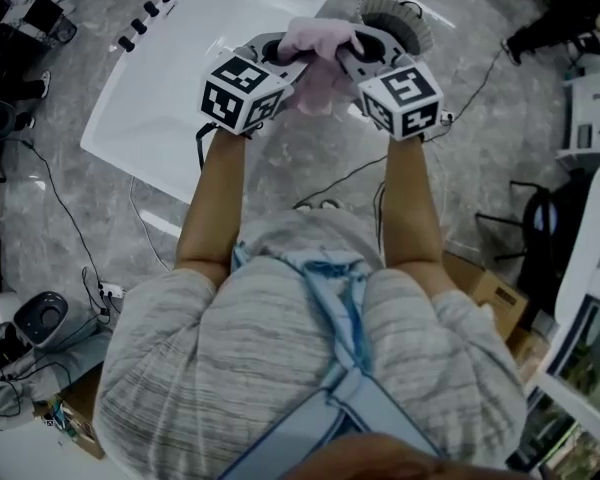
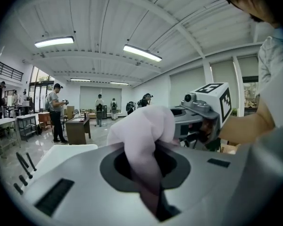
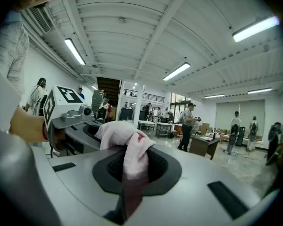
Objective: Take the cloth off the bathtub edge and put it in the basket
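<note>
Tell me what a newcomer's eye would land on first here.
The pink cloth stands out first, held up before the person, with the left gripper and right gripper both shut on it. Below lies the white bathtub, with a round basket on the floor beside it.

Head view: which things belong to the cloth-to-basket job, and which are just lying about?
Job in hand:
pink cloth, pinched in both pairs of jaws
left gripper
right gripper
white bathtub
grey ribbed basket

Lying about:
floor cable
cardboard box
black chair
</note>
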Tool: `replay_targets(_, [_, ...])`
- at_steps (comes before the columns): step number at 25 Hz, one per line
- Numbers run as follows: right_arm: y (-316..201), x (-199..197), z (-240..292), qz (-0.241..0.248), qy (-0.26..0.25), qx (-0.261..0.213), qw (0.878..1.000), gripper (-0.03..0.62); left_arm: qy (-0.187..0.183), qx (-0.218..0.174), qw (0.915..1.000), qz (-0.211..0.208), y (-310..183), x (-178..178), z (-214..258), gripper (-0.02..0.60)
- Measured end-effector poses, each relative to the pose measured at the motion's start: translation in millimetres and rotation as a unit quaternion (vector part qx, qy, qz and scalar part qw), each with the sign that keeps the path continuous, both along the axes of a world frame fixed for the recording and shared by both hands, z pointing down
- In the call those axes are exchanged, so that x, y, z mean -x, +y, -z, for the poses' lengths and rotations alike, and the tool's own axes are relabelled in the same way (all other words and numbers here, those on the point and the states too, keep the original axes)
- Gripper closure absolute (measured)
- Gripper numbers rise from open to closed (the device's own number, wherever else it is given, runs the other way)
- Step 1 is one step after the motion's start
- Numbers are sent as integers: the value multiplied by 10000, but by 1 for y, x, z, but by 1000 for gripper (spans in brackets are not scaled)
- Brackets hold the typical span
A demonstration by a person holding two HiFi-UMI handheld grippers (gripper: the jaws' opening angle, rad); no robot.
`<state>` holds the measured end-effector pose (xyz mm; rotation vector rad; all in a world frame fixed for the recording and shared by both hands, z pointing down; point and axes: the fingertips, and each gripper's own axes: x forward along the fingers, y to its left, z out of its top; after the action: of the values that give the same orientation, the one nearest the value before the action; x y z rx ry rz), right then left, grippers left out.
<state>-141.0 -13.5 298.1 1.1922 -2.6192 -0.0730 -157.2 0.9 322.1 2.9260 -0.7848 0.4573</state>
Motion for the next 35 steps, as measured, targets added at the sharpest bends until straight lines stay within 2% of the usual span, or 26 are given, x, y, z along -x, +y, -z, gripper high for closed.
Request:
replay_targets(7, [14,-60,3,-641,-8,-53,9979,568,45,15,9979,-638,12,-58,2,543])
replay_targets(16, [26,-111,5,-1196,-7,-102,9928,568,99,-2,9930,-1177,22,-108,4,543])
replay_targets(27, [27,-155,-1,-1662,-9,-33,9861,568,121,60,9867,-1618,21,-150,-1,543])
replay_targets(35, [4,-195,-11,-1717,-67,24,9851,568,91,154,9861,-1652,-2,-190,-10,543])
